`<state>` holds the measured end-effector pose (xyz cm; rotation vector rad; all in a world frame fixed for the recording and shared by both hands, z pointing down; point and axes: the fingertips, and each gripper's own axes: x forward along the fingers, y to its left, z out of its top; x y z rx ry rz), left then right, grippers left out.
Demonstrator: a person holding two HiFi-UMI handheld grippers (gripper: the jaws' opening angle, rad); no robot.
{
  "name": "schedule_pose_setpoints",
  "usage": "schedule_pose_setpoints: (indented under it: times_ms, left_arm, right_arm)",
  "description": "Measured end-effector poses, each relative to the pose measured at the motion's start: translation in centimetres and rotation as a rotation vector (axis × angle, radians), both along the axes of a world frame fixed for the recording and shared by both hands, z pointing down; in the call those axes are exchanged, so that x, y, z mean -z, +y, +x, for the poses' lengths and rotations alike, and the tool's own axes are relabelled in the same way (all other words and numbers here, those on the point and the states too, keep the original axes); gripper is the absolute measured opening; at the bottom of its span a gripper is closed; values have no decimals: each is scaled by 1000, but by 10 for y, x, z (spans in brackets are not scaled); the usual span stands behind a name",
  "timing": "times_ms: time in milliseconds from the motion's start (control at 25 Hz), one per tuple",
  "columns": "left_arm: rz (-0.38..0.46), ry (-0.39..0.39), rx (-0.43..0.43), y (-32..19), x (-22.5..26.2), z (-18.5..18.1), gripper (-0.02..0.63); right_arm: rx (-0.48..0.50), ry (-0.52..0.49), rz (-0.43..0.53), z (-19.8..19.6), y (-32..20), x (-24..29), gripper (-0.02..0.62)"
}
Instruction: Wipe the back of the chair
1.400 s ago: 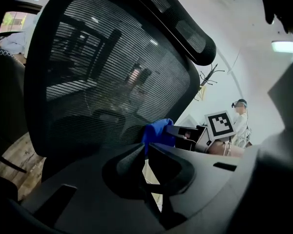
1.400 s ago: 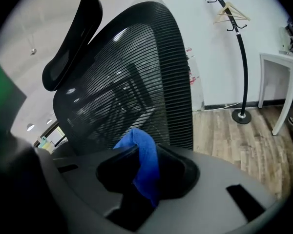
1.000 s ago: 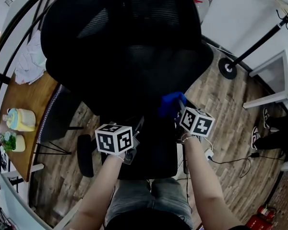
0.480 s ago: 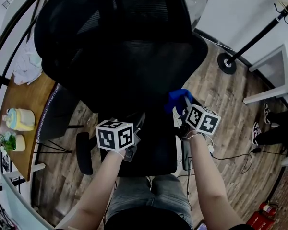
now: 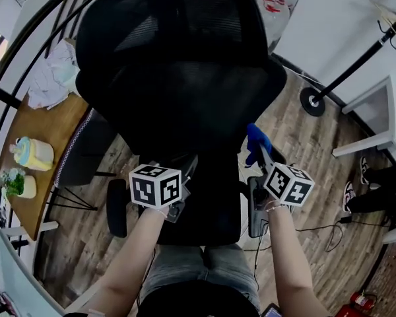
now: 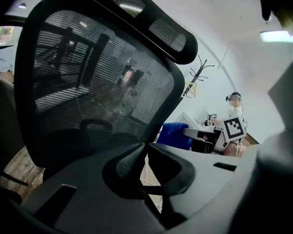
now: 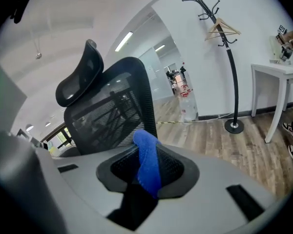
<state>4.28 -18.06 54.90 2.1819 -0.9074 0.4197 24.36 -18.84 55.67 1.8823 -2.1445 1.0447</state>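
The black mesh chair back [image 5: 185,91] fills the head view, with its headrest at the top. My right gripper [image 5: 261,152] is shut on a blue cloth [image 5: 256,140] just off the back's lower right edge. In the right gripper view the cloth [image 7: 147,172] stands up between the jaws of that gripper [image 7: 146,152], and the chair back [image 7: 117,106] lies to its left. My left gripper [image 5: 187,170] sits low at the middle of the back. In the left gripper view the rim of the chair back [image 6: 88,82] runs down into the shut jaws of that gripper [image 6: 146,147].
A black coat stand [image 5: 313,92] and a white table [image 5: 383,111] stand to the right on the wood floor. A wooden table [image 5: 39,137] with cups and white cloth is to the left. Cables [image 5: 317,230] lie near a person's shoes [image 5: 356,190].
My right gripper has carried the blue cloth rightwards, off the lower right edge of the chair back. The left gripper has stayed low at the middle of the back.
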Motion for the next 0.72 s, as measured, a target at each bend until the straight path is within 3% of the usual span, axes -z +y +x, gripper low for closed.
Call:
schedule_pose_setpoints:
  times_ms: [320,720]
  left_arm:
    - [95,9,41,15,49,-23,32]
    - [271,34,60,21,124,-45,32]
  right_arm:
    - [136,-103,158,-52,10,86,106]
    - [271,-189,337,-107,26,181,106]
